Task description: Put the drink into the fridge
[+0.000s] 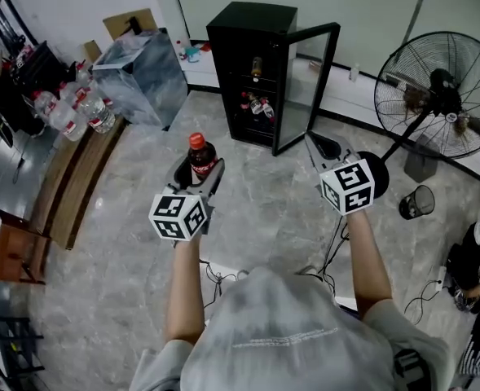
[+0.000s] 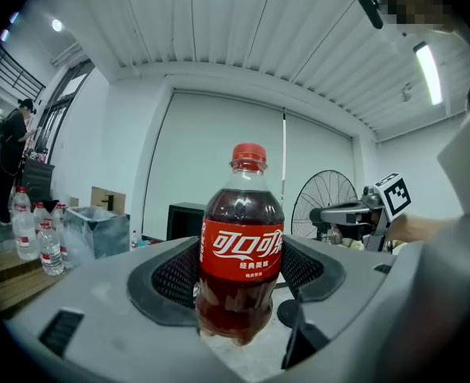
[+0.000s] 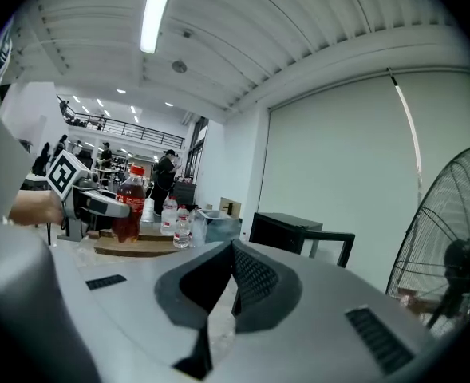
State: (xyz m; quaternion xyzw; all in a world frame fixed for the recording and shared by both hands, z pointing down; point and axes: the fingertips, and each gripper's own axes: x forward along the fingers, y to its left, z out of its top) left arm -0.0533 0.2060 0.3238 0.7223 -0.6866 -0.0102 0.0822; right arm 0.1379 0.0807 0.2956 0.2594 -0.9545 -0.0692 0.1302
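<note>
Now the left gripper (image 1: pixel 200 171) is clamped on the drink (image 2: pixel 241 246), holding the red-capped cola bottle upright above the floor, well short of the black fridge (image 1: pixel 252 31), whose glass door (image 1: pixel 309 84) stands open. The right gripper (image 1: pixel 319 147) has its jaws together, empty.

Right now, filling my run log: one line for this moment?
left tool: holds cola bottle; right tool: shut, empty; fridge: door open

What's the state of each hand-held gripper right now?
Left hand-held gripper: closed on the cola bottle, which stands upright.
Right hand-held gripper: closed, nothing between its jaws.
</note>
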